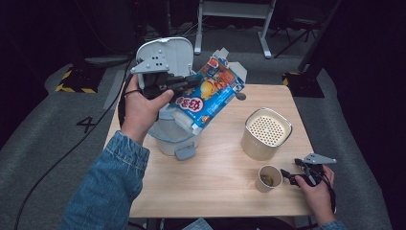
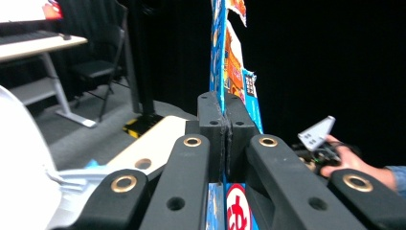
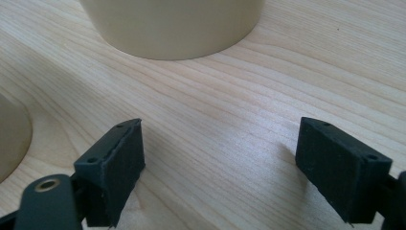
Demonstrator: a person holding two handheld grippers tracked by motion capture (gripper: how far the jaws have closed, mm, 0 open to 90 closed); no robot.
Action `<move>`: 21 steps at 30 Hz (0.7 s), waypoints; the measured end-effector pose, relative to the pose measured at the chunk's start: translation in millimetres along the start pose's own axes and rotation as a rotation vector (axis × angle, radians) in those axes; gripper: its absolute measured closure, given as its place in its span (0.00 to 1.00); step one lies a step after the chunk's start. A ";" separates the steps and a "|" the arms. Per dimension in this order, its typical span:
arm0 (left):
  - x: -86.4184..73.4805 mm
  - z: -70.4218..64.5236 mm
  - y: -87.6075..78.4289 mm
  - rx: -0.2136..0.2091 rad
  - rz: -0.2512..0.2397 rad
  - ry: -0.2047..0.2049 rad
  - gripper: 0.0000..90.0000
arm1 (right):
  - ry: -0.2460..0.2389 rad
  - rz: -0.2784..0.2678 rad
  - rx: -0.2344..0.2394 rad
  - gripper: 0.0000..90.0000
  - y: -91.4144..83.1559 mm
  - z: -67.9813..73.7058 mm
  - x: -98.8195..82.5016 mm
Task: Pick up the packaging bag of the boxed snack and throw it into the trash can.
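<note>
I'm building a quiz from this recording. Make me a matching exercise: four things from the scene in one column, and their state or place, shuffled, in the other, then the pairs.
Things
1. blue and orange printed cardboard box
2. small tan paper cup
3. cream metal canister with a perforated top
4. white plastic bin with its lid raised

States or places
A. stands on the wooden table, just beside the right hand-held gripper
B. sits under the tilted box
C. clamped in the left hand-held gripper, held tilted in the air
D. stands on the table's right half, behind the cup

Pairs: 1-C, 2-A, 3-D, 4-B
</note>
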State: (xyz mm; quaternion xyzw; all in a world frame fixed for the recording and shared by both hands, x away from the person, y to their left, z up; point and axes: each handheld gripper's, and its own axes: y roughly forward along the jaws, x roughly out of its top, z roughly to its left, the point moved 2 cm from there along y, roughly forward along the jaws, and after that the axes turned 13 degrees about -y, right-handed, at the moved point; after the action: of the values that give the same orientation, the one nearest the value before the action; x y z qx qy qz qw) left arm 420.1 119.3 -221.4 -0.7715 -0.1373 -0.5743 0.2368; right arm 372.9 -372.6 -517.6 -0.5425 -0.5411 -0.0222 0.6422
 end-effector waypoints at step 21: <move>24.3 39.2 -13.1 0.126 -0.197 -0.044 0.99 | -0.002 -0.001 0.004 0.19 0.2 -0.5 0.1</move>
State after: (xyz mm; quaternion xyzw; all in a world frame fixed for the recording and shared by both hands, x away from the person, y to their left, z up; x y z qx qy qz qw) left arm 453.3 149.5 -204.6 -0.7502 -0.2532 -0.5681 0.2244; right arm 373.4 -372.8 -517.6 -0.5412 -0.5419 -0.0210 0.6427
